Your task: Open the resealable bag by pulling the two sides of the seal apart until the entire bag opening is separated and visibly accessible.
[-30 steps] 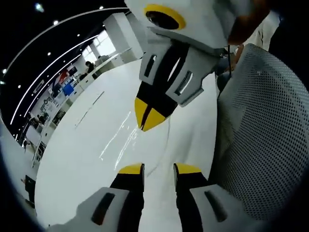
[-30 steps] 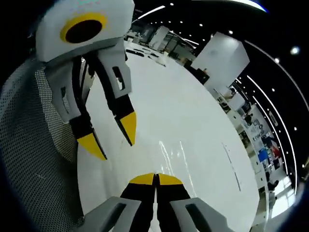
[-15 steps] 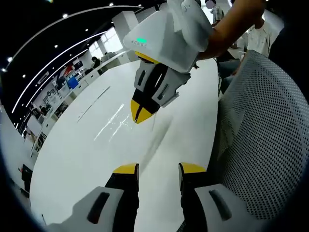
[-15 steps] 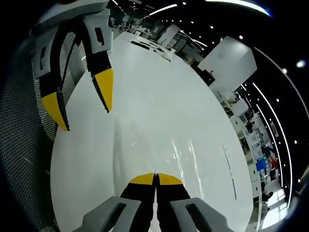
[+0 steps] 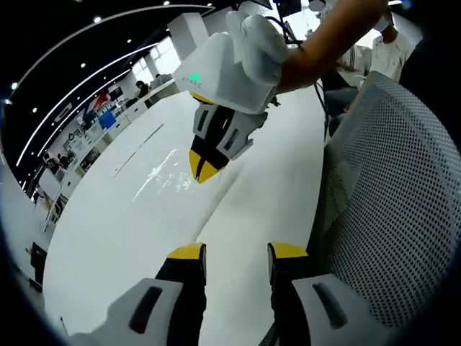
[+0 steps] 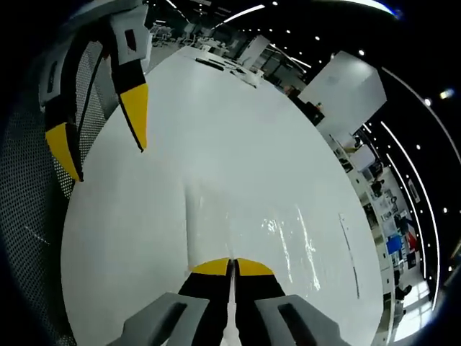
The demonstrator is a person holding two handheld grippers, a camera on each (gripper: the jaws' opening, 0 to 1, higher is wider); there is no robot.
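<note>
A clear resealable bag (image 6: 288, 231) lies flat on the white table (image 6: 238, 130); it shows only by its glare and a faint crease. My right gripper (image 6: 232, 265) is shut, with the bag's near edge pinched between its yellow tips. In the left gripper view the right gripper (image 5: 205, 166) comes down from the top, its tips closed on the glossy bag (image 5: 162, 169). My left gripper (image 5: 238, 252) stands open above the bare table, short of the bag. It also hangs open at the upper left of the right gripper view as the left gripper (image 6: 101, 137).
A grey mesh chair back (image 5: 389, 202) stands right beside the table edge, and shows again as the chair back (image 6: 29, 216). A person's bare arm (image 5: 324, 36) holds the right gripper. Far desks and people line the hall beyond the table.
The two grippers have drawn apart: the right one, still shut, has moved farther from the left one. The left gripper's jaws have opened a little wider.
</note>
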